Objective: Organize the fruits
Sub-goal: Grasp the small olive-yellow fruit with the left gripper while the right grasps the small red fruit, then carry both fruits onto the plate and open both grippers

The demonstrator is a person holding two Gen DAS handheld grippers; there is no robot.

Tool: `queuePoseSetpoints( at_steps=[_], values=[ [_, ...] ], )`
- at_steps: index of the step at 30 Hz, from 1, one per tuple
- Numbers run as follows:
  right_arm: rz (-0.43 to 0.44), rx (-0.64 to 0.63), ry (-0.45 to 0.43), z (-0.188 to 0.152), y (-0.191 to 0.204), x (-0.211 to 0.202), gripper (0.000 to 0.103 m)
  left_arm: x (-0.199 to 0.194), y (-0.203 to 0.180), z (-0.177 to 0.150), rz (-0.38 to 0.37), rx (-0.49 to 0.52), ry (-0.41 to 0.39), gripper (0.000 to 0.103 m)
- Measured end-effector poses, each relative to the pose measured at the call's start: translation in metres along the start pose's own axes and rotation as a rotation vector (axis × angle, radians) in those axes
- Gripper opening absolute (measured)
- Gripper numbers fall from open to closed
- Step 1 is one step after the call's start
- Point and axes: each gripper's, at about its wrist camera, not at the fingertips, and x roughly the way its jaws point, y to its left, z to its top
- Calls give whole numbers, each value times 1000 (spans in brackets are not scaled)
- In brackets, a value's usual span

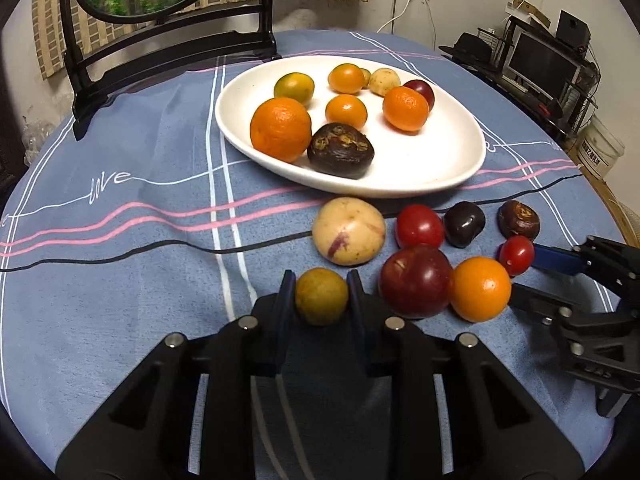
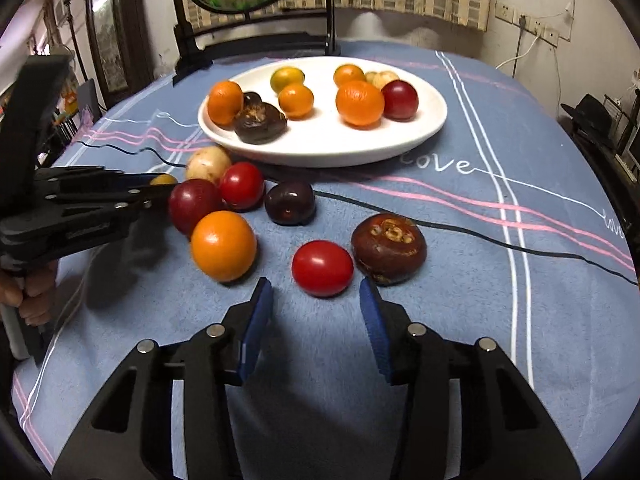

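My left gripper [image 1: 320,290] is shut on a small yellow-green fruit [image 1: 321,296] low over the blue tablecloth; in the right wrist view the same gripper [image 2: 160,186] reaches in from the left. My right gripper [image 2: 315,286] stands open, a small red tomato [image 2: 322,268] just at its fingertips, untouched. Beside the tomato lie a brown water chestnut [image 2: 389,248], an orange [image 2: 223,246], a dark plum [image 2: 290,203], a red plum [image 2: 194,205], another tomato [image 2: 241,186] and a pale round fruit [image 2: 208,164]. The white plate [image 1: 400,188] holds several fruits.
A black stand [image 1: 172,52] with a round painted panel rises behind the plate. The round table's edge curves close on the right, with shelves and a monitor [image 1: 544,66] beyond it. A person's hand [image 2: 28,292] grips the left gripper's handle.
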Motion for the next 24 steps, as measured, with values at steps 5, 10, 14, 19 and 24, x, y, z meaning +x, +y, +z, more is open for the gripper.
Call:
queuePoseSetpoints(
  at_steps=[5,10,14,19,24],
  values=[
    [-48,-11,-6,9,6,9,32,-2,3,-1,-9,-13,-3,26],
    [-60,25,-51,7,-2,0,30,-3,4,0,-4,-14,-6,26],
    [-31,41,-85,9,-6,-9,30,-11,4,3,6,-26,-21,26],
    [-22,35,-135,17,-2,-27,30,-26,3,12,4,-36,-48,26],
    [-58,-7,-224,41,3,-56,30,-37,-6,30,16,-13,-78,26]
  ],
)
